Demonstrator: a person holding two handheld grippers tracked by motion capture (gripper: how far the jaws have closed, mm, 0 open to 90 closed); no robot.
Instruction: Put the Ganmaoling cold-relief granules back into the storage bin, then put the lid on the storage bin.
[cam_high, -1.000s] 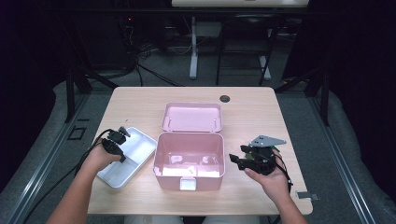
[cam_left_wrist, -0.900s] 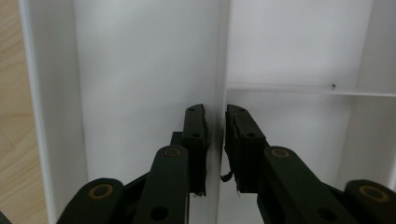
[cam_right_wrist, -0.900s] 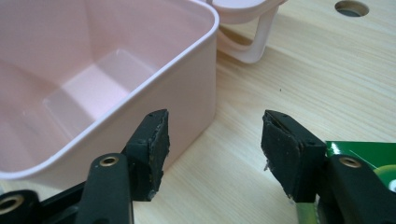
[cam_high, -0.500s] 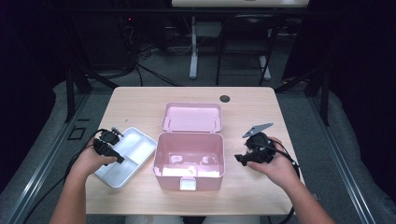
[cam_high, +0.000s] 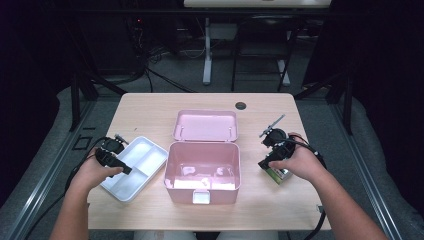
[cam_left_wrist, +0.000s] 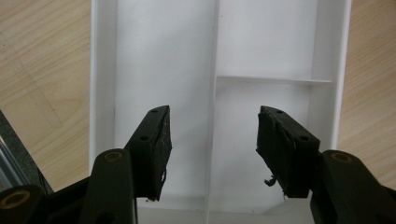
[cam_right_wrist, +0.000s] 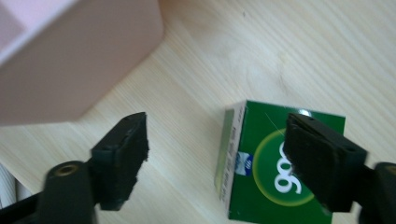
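An open pink box (cam_high: 202, 172) stands mid-table, its lid (cam_high: 205, 125) lying back behind it. To its left lies a white divided tray (cam_high: 137, 167). My left gripper (cam_high: 114, 157) hovers over that tray's left end; in the left gripper view the jaws (cam_left_wrist: 212, 149) are open above the tray's compartments (cam_left_wrist: 140, 60), holding nothing. Right of the pink box, my right gripper (cam_high: 272, 152) points down at a small green carton (cam_high: 278, 175). In the right gripper view the open gripper (cam_right_wrist: 217, 149) straddles the carton's left edge (cam_right_wrist: 261, 163), beside the pink box corner (cam_right_wrist: 70, 60).
The wooden table (cam_high: 150, 110) has a round dark cable hole (cam_high: 241, 106) near its far edge. Cables trail from both grippers off the table's sides. Dark stands and a white table leg (cam_high: 206, 50) lie beyond the far edge.
My right gripper has tipped its jaws down toward the table by the green carton and edged away from me. The left gripper shifted slightly left over the tray.
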